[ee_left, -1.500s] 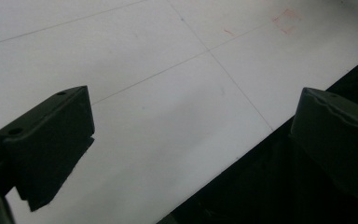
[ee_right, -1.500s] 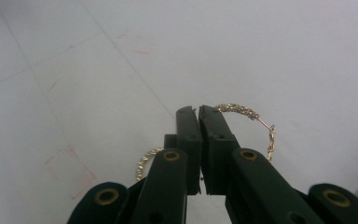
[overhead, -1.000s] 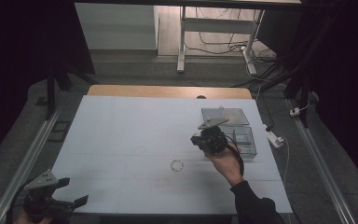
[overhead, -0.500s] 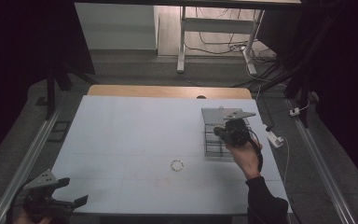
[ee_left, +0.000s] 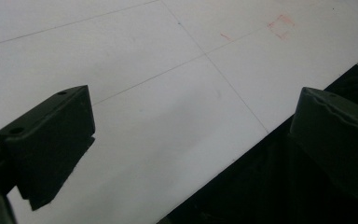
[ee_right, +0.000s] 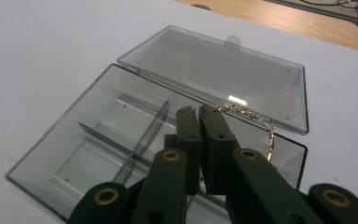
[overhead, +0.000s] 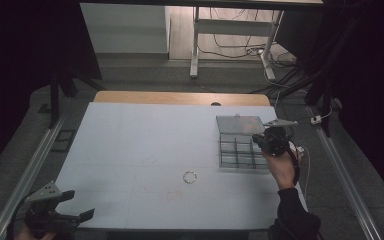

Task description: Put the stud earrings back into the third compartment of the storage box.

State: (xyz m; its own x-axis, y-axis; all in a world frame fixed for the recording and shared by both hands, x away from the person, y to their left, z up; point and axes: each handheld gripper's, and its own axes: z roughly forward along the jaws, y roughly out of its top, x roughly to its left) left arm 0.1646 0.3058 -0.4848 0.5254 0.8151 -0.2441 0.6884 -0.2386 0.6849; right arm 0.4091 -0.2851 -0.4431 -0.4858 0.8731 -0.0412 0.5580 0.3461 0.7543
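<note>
A clear plastic compartment box (ee_right: pixel 98 144) lies open on the white table (overhead: pixel 140 145), its flat lid (ee_right: pixel 214 70) laid back behind it. My right gripper (ee_right: pixel 198 112) hovers over the box's right side, shut on a thin gold chain (ee_right: pixel 247 114) that trails off to the right of the jaw tips. From above, the right gripper (overhead: pixel 260 141) sits at the right edge of the box (overhead: pixel 236 150). A small ring-shaped bracelet (overhead: pixel 190 177) lies on the table left of the box. My left gripper (overhead: pixel 77 205) rests open at the table's near left corner, with nothing between its jaws (ee_left: pixel 191 140).
Faint red marks (ee_left: pixel 282 25) and thin pencil lines cross the white table top. A bare wooden strip (overhead: pixel 180 97) runs along the far edge. Metal rails (overhead: pixel 30 165) flank both sides, and cables lie on the floor beyond.
My right gripper has travelled right from near the table's middle to the box's right edge, staying shut. The left gripper has stayed still.
</note>
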